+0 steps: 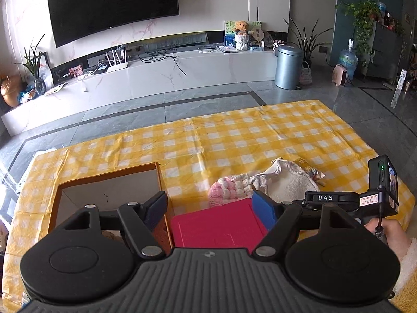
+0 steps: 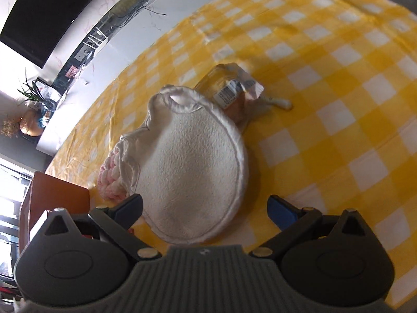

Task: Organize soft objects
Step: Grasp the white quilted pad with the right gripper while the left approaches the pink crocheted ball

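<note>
Here, "DAS" reads on the right gripper; its jaws gape wide, empty, above a cream fleece pouch on the yellow checked cloth. A barcoded packet lies at one o'clock. The left gripper also stands wide, empty.

On the table we find the box at left and the flat lid just right of it. Behind the lid the knitted piece touches the fleece pouch, with a wrapped packet behind that.
</note>
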A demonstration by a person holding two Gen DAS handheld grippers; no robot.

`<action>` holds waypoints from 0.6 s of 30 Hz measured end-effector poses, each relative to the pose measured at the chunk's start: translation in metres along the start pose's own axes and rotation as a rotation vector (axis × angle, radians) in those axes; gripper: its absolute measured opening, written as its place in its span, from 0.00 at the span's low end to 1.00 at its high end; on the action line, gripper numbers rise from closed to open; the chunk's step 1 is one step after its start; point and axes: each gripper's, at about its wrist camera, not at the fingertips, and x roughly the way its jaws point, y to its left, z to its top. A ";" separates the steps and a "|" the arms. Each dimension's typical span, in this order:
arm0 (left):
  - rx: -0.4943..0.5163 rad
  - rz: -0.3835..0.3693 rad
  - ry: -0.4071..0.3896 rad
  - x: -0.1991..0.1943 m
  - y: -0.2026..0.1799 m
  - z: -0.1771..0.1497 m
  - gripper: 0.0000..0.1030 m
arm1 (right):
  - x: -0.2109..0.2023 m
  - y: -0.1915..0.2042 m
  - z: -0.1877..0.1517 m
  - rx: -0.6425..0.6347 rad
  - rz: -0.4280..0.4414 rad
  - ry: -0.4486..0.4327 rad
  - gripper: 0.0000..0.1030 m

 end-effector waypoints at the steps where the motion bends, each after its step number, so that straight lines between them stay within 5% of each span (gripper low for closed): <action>1: 0.006 0.001 0.009 0.002 -0.003 0.000 0.85 | 0.001 0.001 -0.001 0.003 0.020 -0.002 0.96; 8: 0.044 0.030 0.063 0.017 -0.017 -0.003 0.85 | 0.005 -0.005 0.004 0.094 0.100 -0.026 0.93; 14: 0.076 0.092 0.096 0.031 -0.021 -0.005 0.85 | 0.002 -0.013 0.006 0.129 0.111 -0.030 0.45; 16: 0.073 0.086 0.103 0.033 -0.022 -0.007 0.85 | -0.003 -0.017 0.007 0.156 0.125 -0.047 0.21; 18: 0.074 0.077 0.112 0.034 -0.023 -0.010 0.85 | -0.013 -0.019 0.006 0.173 0.164 -0.059 0.11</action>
